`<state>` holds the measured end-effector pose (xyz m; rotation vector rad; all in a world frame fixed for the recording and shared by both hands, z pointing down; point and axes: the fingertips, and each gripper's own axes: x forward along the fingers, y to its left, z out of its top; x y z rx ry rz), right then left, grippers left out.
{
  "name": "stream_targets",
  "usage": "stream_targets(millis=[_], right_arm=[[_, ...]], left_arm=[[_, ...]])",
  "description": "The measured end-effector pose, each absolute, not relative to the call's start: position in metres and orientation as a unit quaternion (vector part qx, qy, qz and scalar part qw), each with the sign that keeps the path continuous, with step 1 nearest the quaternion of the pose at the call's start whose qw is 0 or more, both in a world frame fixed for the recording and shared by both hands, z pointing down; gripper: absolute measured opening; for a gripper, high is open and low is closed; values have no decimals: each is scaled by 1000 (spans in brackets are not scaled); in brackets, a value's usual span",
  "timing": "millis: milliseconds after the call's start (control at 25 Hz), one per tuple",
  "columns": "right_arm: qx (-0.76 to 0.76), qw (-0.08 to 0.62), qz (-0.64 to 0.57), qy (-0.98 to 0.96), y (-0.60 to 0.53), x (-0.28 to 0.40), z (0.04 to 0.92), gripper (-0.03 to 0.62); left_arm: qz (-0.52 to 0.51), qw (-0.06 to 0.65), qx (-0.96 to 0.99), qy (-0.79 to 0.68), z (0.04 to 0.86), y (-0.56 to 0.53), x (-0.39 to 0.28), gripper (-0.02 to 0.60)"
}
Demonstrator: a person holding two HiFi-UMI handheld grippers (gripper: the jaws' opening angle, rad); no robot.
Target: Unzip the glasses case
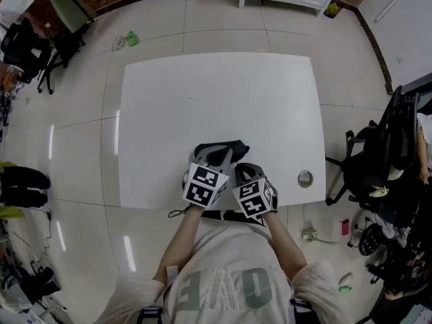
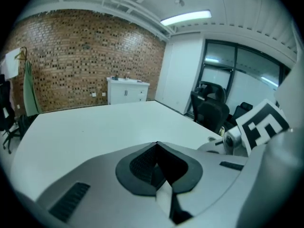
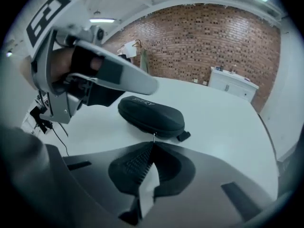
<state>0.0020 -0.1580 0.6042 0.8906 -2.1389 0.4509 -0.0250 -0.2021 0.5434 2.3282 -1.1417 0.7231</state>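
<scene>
We see the smooth black oval glasses case [image 3: 151, 115] by the white bench's [image 1: 216, 100] near edge. Our right claw [image 3: 153, 145] pinches its thin metal zip pull [image 3: 153, 137]. Our left claw [image 2: 156, 144] is pressed together.

The left gripper [image 2: 156, 145] fills the bottom of the view; its two grey jaws are closed, tips touching, with nothing between them; past them lies a bare white tabletop [image 2: 95, 127]; at the right edge a marker cube [image 2: 262, 124] with black and white squares pokes in; a black office chair [image 2: 211, 109] stands behind the tabletop; far back, a white cabinet [image 2: 127, 90] sits against a brick wall [image 2: 85, 56]; a long ceiling light [image 2: 186, 17] glows above.
</scene>
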Motion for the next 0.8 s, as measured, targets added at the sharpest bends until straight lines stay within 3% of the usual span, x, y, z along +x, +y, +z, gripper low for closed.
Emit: stream_targets(millis=[160, 480, 800], right_arm=[[305, 376, 164, -859, -134, -34, 602, -2], [330, 401, 145, -843, -160, 12, 612, -2], [316, 417, 134, -842, -172, 9, 614, -2]], left_arm=[[274, 240, 839, -405, 563, -190, -22, 2], [261, 269, 837, -399, 567, -181, -19, 2], [259, 248, 834, -420, 560, -189, -26, 2]])
